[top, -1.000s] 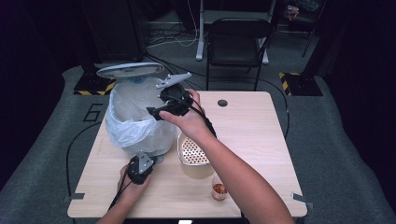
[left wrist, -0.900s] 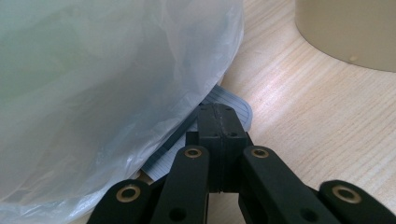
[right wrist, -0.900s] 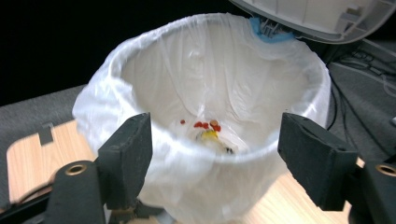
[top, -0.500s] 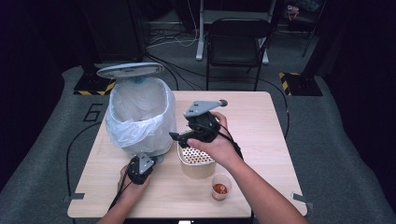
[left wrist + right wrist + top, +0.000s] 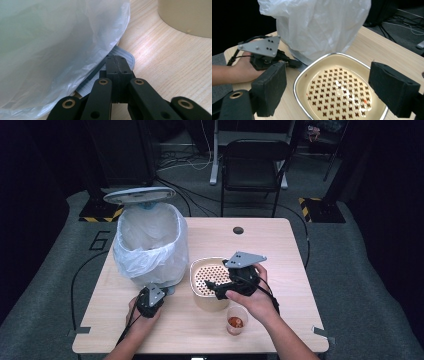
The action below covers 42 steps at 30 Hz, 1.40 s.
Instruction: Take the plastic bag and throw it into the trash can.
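Dark floor was seen round a pale wooden table [image 5: 280, 245]. The left gripper [image 5: 150, 299] was held with jaws fully closed, its tip on the grey pedal [image 5: 125, 56] of the bag-lined bin [image 5: 150, 245]. The right gripper [image 5: 212, 287], jaws just widened and empty, hung over the perforated beige container [image 5: 207, 275]. A second earlier it had been over the bin; the left was unmoved.
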Motion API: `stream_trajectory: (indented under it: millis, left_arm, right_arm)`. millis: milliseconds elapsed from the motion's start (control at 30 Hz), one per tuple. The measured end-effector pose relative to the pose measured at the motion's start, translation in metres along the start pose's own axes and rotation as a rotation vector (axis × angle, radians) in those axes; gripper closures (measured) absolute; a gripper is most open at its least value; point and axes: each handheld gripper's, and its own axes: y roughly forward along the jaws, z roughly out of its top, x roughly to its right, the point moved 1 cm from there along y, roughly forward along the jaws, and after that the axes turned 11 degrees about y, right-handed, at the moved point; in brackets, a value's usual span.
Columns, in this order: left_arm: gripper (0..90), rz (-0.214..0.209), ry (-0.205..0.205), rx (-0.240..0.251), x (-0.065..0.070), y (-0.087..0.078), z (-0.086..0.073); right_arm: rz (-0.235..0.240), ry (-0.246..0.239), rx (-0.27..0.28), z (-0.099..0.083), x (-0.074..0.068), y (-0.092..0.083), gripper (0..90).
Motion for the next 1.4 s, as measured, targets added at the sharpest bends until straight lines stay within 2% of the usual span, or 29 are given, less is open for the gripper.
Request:
stream_trajectory:
  millis: [300,367,533,600,633,667,700,733,800,1100,1267,1400]
  left_arm:
    - [90.0,-0.003,0.003,0.004,0.0,0.0,0.0]
    - [90.0,-0.001,0.007,0.002,0.0,0.0,0.0]
    - [90.0,-0.003,0.005,0.003,-0.001,0.0,0.0]
    - [90.0,-0.007,0.002,0.004,0.0,0.0,0.0]
    - [90.0,-0.011,0.002,0.002,-0.001,0.0,0.0]
    - [90.0,-0.01,0.001,0.002,-0.001,0.0,0.0]
    - [90.0,-0.002,0.002,0.004,-0.001,0.0,0.0]
    - [90.0,-0.002,0.002,0.004,-0.001,0.0,0.0]
    - [90.0,-0.012,-0.001,0.003,-0.001,0.0,0.0]
    - [90.0,-0.012,-0.005,0.006,-0.001,0.0,0.0]
    - [90.0,-0.013,-0.002,0.004,-0.002,0.0,-0.001]
    - [90.0,-0.013,-0.002,0.004,-0.002,0.0,-0.001]
  right_arm:
    - [-0.004,0.024,0.014,-0.023,0.005,-0.007,14.1]
    - [-0.016,0.031,0.011,-0.035,0.007,-0.008,13.1]
    - [-0.038,0.034,-0.037,-0.054,0.011,-0.005,10.9]
    - [-0.033,0.036,-0.042,-0.058,0.012,-0.005,10.9]
    - [-0.029,0.043,-0.046,-0.066,0.012,-0.006,10.7]
    - [-0.029,0.043,-0.046,-0.066,0.012,-0.006,10.7]
    - [-0.03,0.044,-0.055,-0.074,0.01,-0.006,9.5]
    - [-0.03,0.044,-0.055,-0.074,0.01,-0.006,9.5]
    - [-0.03,0.051,-0.074,-0.087,0.01,-0.006,6.5]
    - [-0.041,0.069,-0.118,-0.122,0.011,-0.006,4.4]
    - [-0.036,0.083,-0.133,-0.136,0.009,-0.004,5.5]
    - [-0.042,0.076,-0.128,-0.144,0.009,-0.002,12.6]
